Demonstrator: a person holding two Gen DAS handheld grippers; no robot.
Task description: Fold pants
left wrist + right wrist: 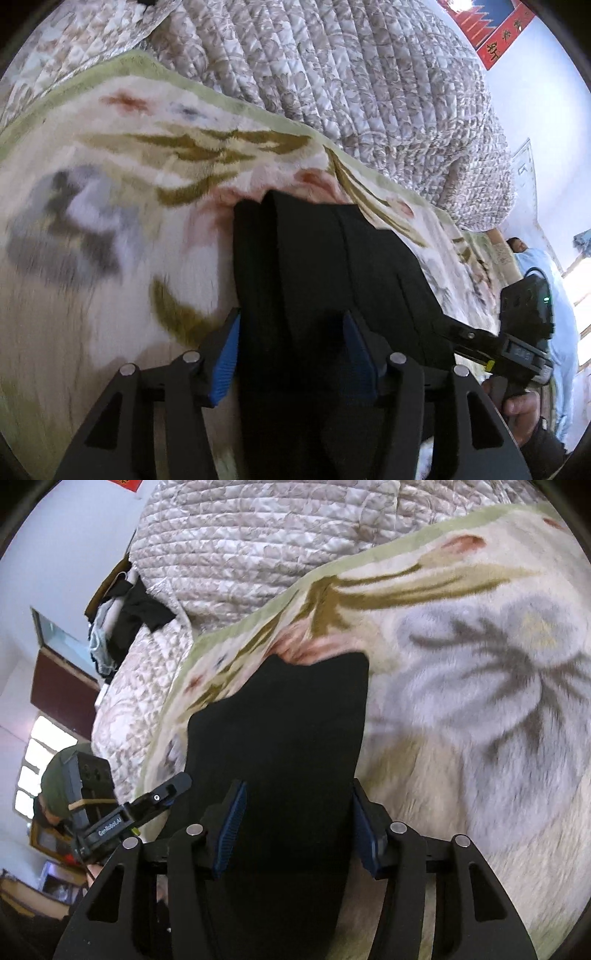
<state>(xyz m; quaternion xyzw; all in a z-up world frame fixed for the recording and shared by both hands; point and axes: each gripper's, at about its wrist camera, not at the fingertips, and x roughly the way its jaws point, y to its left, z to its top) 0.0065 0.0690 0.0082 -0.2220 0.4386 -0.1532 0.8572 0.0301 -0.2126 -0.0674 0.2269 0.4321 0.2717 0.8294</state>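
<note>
Black pants (314,251) lie folded into a long narrow strip on a floral fleece blanket (110,221). My left gripper (291,321) stands over the near end of the strip. Its blue pads (225,354) are spread, with the cloth lying loosely between them. In the right wrist view the same pants (288,716) run away from me between the spread pads of my right gripper (299,790), which is open too. Each gripper shows in the other's view, the right gripper (454,332) and the left gripper (173,788), side by side at the strip's near end.
A quilted bedspread (351,74) rises in a mound behind the blanket (461,701). A heap of dark and light clothes (118,627) hangs at the quilt's far left side. A hand (521,406) holds the right gripper's handle. Bright windows are at the room's edge.
</note>
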